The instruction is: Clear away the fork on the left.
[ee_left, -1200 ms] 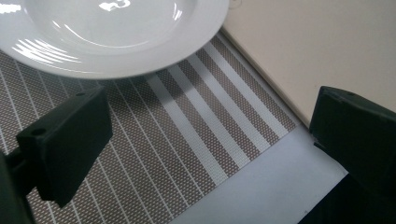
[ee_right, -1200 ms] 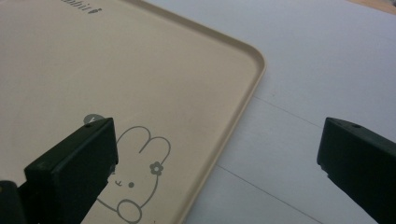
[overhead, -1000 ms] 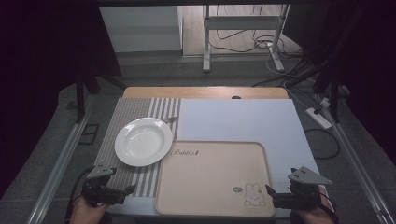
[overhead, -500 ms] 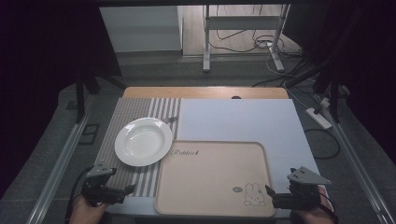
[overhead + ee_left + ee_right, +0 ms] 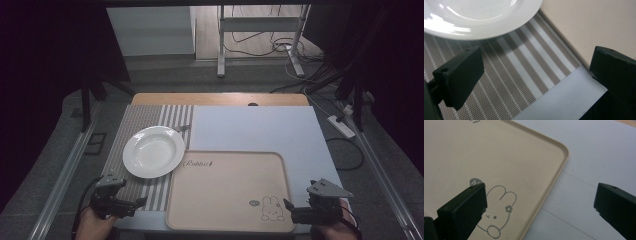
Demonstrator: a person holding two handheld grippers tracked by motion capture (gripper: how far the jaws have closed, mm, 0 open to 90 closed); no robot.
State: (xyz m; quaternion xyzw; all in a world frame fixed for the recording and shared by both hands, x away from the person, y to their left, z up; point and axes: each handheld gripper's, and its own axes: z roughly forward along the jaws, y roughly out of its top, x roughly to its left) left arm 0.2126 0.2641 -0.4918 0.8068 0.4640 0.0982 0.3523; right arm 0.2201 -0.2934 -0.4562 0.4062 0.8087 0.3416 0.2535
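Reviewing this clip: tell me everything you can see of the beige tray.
The beige tray is a flat, rounded-corner square with a low raised rim, matte, plastic-looking. It lies level and empty at the near middle of the table. Grey script lettering sits at its far-left corner, a line-drawn rabbit with a flower and a small speech bubble at its near-right corner. Its left edge borders the striped placemat. The white plate lies close beside that corner. Neither gripper touches it.

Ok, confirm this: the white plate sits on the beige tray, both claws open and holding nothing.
Not quite. The white plate sits on the striped mat, beside the beige tray, as the high view shows. Both claws, left and right, are open and holding nothing.
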